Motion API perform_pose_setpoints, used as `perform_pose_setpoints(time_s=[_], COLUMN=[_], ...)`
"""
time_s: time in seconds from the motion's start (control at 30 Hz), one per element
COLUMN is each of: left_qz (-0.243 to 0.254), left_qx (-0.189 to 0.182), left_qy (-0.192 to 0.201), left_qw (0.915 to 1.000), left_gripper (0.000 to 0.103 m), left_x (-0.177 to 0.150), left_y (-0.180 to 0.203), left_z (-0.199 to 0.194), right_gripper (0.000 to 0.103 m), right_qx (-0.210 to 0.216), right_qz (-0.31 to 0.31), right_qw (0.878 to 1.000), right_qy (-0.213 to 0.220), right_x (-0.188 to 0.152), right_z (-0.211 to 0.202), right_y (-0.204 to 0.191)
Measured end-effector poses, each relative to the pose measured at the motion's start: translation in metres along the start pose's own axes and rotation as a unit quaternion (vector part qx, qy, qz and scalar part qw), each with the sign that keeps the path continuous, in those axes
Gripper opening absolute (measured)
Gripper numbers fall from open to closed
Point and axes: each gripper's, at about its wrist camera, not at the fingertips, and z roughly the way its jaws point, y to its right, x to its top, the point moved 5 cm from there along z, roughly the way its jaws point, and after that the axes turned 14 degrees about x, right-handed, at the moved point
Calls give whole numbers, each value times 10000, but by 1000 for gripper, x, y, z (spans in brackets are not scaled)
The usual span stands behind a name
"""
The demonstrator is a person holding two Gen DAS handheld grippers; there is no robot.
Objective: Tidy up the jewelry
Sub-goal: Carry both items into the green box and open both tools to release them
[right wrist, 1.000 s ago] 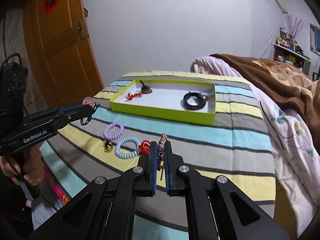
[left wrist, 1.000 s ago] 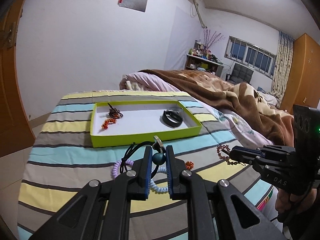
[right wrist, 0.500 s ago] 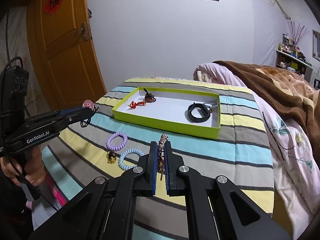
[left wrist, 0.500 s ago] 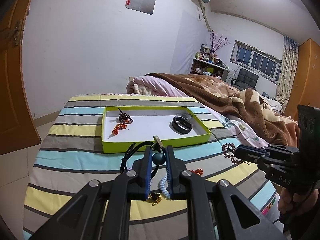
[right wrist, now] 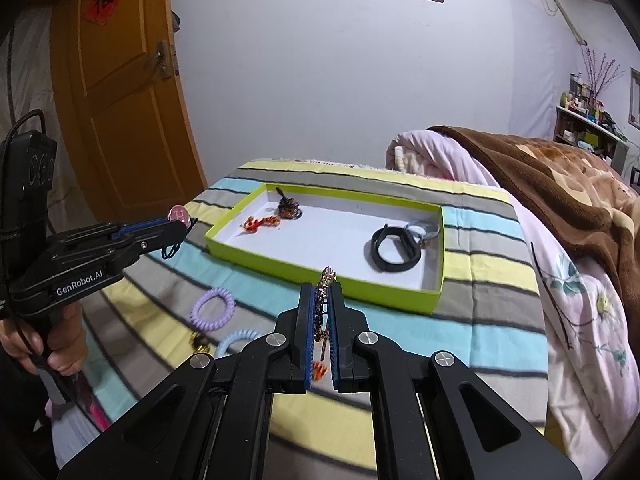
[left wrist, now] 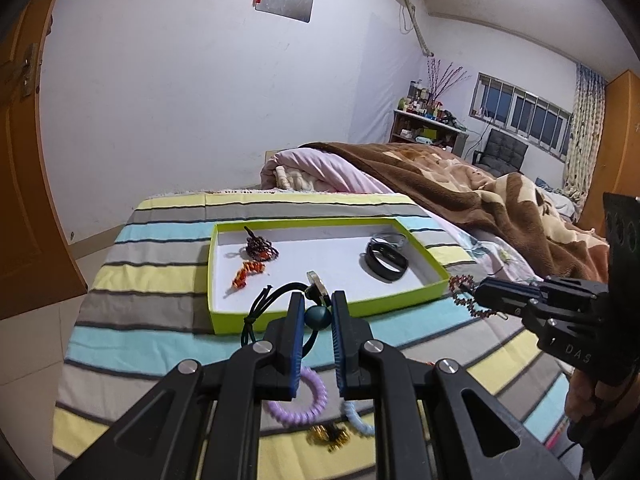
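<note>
A lime-green tray [left wrist: 435,295] [right wrist: 392,300] lies on the striped bedspread. In it are a dark beaded piece [left wrist: 260,245], an orange charm [left wrist: 248,271], a black band [left wrist: 385,262] and a silver ring [left wrist: 389,237]. My left gripper [left wrist: 316,307] is shut on a black cord necklace with a teal bead [left wrist: 318,316] and a pink disc pendant [right wrist: 179,213], held just short of the tray's near edge. My right gripper [right wrist: 322,300] is shut on a dark red beaded bracelet [left wrist: 464,294] [right wrist: 323,296], also in front of the tray.
A purple coil hair tie [right wrist: 213,307], a light blue coil tie [right wrist: 236,340], a gold trinket [left wrist: 328,435] and a small orange piece [right wrist: 319,369] lie on the bedspread near me. A brown blanket [left wrist: 460,184] is heaped on the right. A wooden door [right wrist: 120,92] stands left.
Both grippers have lifted and moved forward toward the tray, each keeping hold of its piece. The loose hair ties now lie below and behind the fingertips.
</note>
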Motion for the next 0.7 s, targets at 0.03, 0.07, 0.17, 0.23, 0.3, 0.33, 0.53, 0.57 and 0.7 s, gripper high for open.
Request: perform_pose_setpoints(time_s=[0.03, 0.07, 0.17, 0.23, 0.3, 0.33, 0.53, 0.57, 0.7], left_qz=[10, 18, 31, 22, 10, 12, 31, 29, 39], left_qx=[20, 41, 106, 143, 163, 178, 273, 286, 291], left_qy=[-4, 1, 16, -5, -49, -65, -265, -305, -450], left_qw=[10000, 10000, 9999, 9999, 9999, 9998, 9993, 9991, 9986], left_gripper=[14, 14, 14, 14, 14, 14, 14, 14, 14], left_x=[2, 5, 13, 18, 23, 24, 23, 21, 16], left_y=[0, -1, -2, -5, -8, -9, -12, -13, -12], left_z=[4, 9, 23, 34, 46, 51, 84, 89, 104], right_gripper=[6, 6, 6, 6, 6, 6, 6, 6, 6], right_qx=[-13, -29, -85, -132, -172, -188, -197, -161, -42], right_qz=[3, 7, 3, 9, 65, 90, 301, 301, 236], right_qw=[10000, 10000, 10000, 9999, 9998, 9997, 9989, 9989, 9986], right_qy=[10, 18, 19, -10, -66, -86, -288, -333, -479], right_x=[3, 6, 17, 21, 24, 25, 25, 24, 23], right_z=[3, 6, 18, 26, 38, 42, 69, 74, 89], right_y=[3, 6, 16, 24, 35, 39, 65, 66, 64])
